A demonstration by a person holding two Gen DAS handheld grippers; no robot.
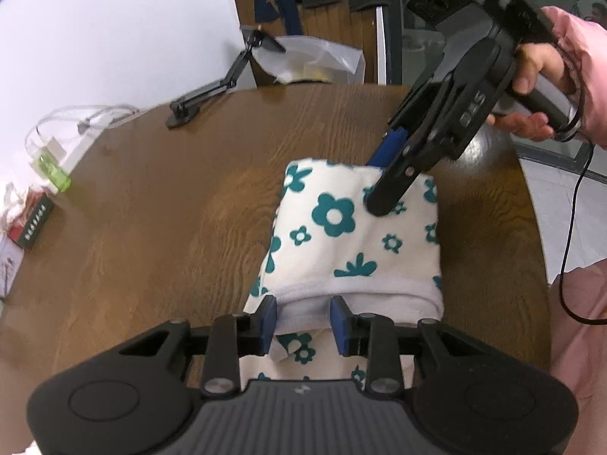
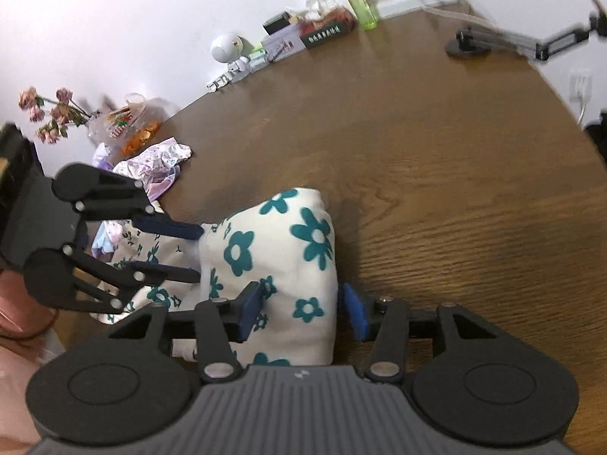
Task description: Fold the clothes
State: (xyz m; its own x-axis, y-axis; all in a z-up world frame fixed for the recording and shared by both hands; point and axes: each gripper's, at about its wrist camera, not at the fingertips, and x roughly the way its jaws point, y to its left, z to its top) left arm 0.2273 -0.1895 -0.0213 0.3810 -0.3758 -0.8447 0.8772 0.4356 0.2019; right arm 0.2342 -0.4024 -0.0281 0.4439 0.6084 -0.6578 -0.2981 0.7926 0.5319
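Observation:
A white garment with teal flowers (image 1: 353,242) lies folded on the round wooden table (image 1: 170,204). My left gripper (image 1: 303,320) is open at its near hem, one blue pad on each side of the white ribbed edge. My right gripper (image 1: 383,185) comes down from the upper right, one finger on the cloth's far end and the blue pad behind it. In the right wrist view the garment (image 2: 277,265) sits between the right gripper's (image 2: 303,313) open pads, and the left gripper (image 2: 197,252) is open at its left side.
A black stand (image 1: 212,91), cables, a green bottle (image 1: 53,168) and boxes sit along the table's far and left edge. A wooden chair (image 1: 315,30) with a plastic bag stands behind. More crumpled clothes (image 2: 155,167), flowers and clutter lie at the left in the right wrist view.

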